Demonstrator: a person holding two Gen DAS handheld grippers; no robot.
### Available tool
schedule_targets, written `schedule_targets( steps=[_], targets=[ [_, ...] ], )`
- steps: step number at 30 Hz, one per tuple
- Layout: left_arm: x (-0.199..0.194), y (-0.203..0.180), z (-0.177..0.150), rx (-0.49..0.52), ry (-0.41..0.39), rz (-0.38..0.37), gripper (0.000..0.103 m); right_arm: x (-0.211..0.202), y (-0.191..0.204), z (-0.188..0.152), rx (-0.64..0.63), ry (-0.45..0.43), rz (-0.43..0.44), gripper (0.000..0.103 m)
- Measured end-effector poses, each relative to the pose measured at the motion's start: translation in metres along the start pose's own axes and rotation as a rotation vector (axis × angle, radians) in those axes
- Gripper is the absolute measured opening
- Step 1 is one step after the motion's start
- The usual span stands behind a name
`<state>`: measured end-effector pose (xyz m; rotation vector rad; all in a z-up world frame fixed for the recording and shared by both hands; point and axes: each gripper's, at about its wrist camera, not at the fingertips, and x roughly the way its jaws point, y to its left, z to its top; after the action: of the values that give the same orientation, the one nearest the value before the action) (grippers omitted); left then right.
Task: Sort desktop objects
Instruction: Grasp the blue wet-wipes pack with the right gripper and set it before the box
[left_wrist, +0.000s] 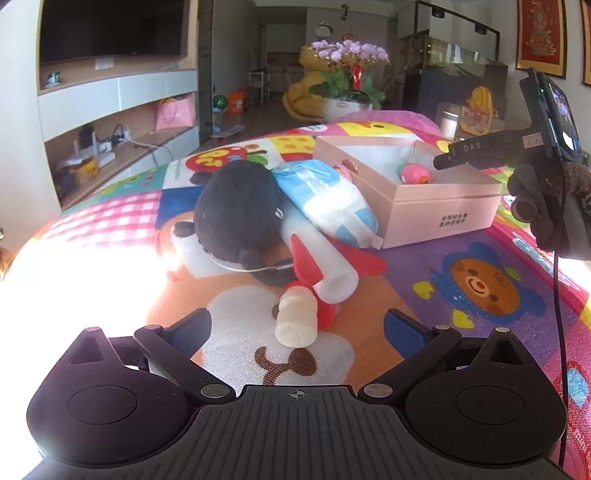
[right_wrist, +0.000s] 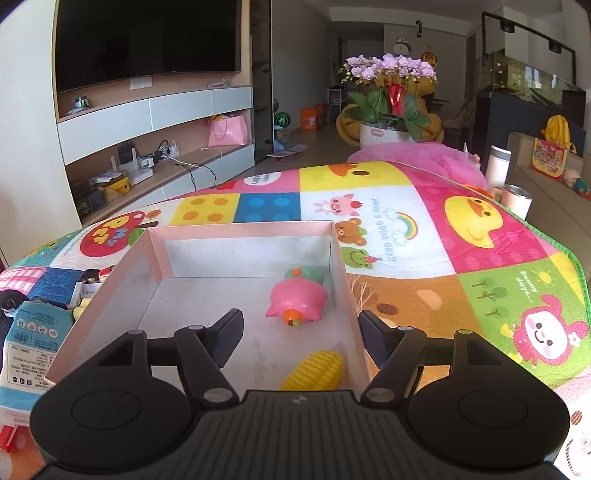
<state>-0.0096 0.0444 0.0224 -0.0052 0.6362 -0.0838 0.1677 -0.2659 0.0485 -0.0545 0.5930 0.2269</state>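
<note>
Your left gripper (left_wrist: 295, 325) hangs low over the patterned play mat (left_wrist: 480, 288) with its jaws spread wide and nothing gripped. A cream ridged toy (left_wrist: 297, 321) lies on the mat between the two fingers, clear of both pads. At 12 o'clock from it sit a white foam tube (left_wrist: 332, 266) with red plastic fins (left_wrist: 306, 258), a black plush toy (left_wrist: 240, 214) and a blue-and-white packet (left_wrist: 332, 199), heaped together and touching. The pink box (left_wrist: 443, 206) stands at 2 o'clock of that heap, the packet leaning against its near wall.

Your right gripper (right_wrist: 299, 332) is held over the open pink box (right_wrist: 155, 251), jaws partly open, empty. One finger sits inside the box, the other over its right wall. In the box, a pink pig-like toy (right_wrist: 299, 299) lies at 12 o'clock from the jaws, with a green toy (right_wrist: 306, 273) touching it behind. A yellow corn toy (right_wrist: 314, 373) lies at 6 o'clock, by the near right corner.
</note>
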Motion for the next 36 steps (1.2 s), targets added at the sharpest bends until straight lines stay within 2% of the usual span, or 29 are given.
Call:
schedule_targets(
  steps=[4, 6, 7, 9, 13, 14, 15, 17, 18, 21, 24, 28, 30, 33, 34, 36],
  targets=[
    [0.004, 0.002, 0.000, 0.003, 0.015, 0.031, 0.102, -0.025, 0.018, 0.000, -0.051, -0.095, -0.030, 0.071],
    [0.008, 0.002, 0.002, 0.008, 0.020, 0.043, 0.102, -0.049, 0.032, -0.002, -0.101, -0.155, -0.020, 0.077],
    [0.010, 0.001, 0.003, 0.015, 0.020, 0.053, 0.102, -0.059, 0.039, -0.005, -0.123, -0.172, -0.004, 0.081],
    [0.014, -0.001, 0.005, 0.038, 0.019, 0.090, 0.102, -0.079, 0.055, -0.010, -0.176, -0.183, 0.063, 0.082],
    [0.017, 0.008, 0.010, 0.055, -0.001, 0.218, 0.103, -0.101, 0.091, -0.029, -0.266, -0.167, 0.173, 0.082],
    [0.017, 0.015, 0.011, 0.037, -0.003, 0.245, 0.103, -0.104, 0.102, -0.034, -0.295, -0.166, 0.192, 0.079],
    [0.016, 0.022, 0.013, 0.016, -0.007, 0.281, 0.103, -0.106, 0.111, -0.038, -0.320, -0.164, 0.208, 0.068],
    [0.013, 0.037, 0.016, -0.023, -0.015, 0.344, 0.102, -0.106, 0.128, -0.043, -0.355, -0.146, 0.247, 0.053],
    [0.011, 0.043, 0.017, -0.044, -0.017, 0.359, 0.102, -0.105, 0.136, -0.043, -0.360, -0.136, 0.262, 0.053],
    [0.001, 0.056, 0.019, -0.090, -0.023, 0.336, 0.102, -0.097, 0.157, -0.037, -0.349, -0.128, 0.297, 0.053],
    [-0.009, 0.057, 0.015, -0.087, -0.027, 0.304, 0.103, -0.078, 0.178, -0.029, -0.340, -0.089, 0.316, 0.056],
    [-0.021, 0.051, 0.005, -0.068, -0.023, 0.201, 0.103, -0.048, 0.201, -0.029, -0.363, -0.039, 0.289, 0.057],
    [-0.024, 0.045, -0.001, -0.043, -0.017, 0.142, 0.103, -0.034, 0.204, -0.029, -0.343, -0.005, 0.279, 0.059],
    [-0.024, 0.039, -0.006, -0.019, -0.010, 0.111, 0.103, -0.025, 0.197, -0.031, -0.289, 0.024, 0.299, 0.064],
    [-0.022, 0.038, -0.007, -0.023, -0.006, 0.108, 0.103, -0.025, 0.194, -0.031, -0.274, 0.037, 0.307, 0.064],
    [-0.020, 0.038, -0.008, -0.036, 0.000, 0.106, 0.103, -0.029, 0.188, -0.033, -0.252, 0.058, 0.330, 0.056]
  ],
)
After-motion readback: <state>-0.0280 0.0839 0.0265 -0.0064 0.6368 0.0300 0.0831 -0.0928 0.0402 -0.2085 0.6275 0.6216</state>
